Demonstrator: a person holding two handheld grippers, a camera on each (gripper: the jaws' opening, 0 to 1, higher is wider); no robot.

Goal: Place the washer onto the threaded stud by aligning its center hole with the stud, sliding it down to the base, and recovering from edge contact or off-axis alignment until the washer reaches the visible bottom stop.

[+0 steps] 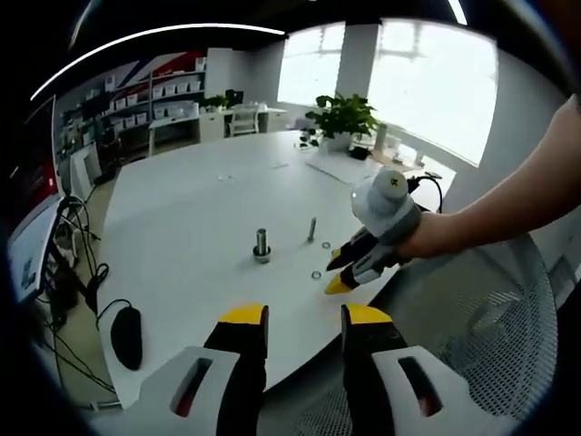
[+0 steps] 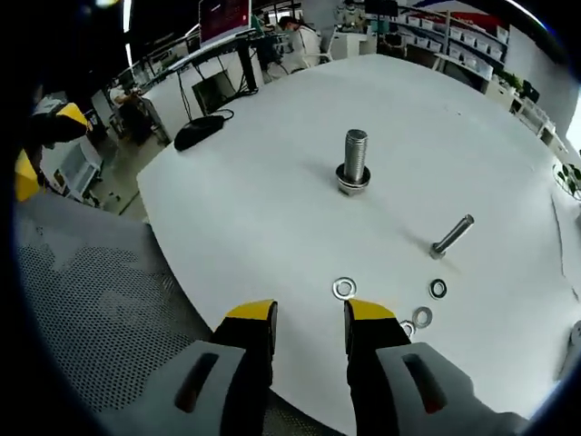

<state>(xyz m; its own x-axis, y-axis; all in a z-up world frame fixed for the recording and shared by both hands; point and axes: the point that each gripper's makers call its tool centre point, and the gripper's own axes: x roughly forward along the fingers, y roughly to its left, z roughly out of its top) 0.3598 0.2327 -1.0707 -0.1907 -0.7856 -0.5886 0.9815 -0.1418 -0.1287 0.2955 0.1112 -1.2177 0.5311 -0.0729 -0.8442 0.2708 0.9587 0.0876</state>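
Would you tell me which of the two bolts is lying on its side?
The bolt near the loose washers lies flat; the other stud stands upright.

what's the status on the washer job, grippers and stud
Right gripper open, empty, just short of loose washer. Left gripper open, held back. Upright stud already has a washer at base; path clear.

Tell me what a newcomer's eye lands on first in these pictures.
An upright threaded stud stands mid-table on the white table, with a bolt lying beside it. Loose washers lie just ahead of the open right gripper. A leafy potted plant sits at the table's far end.
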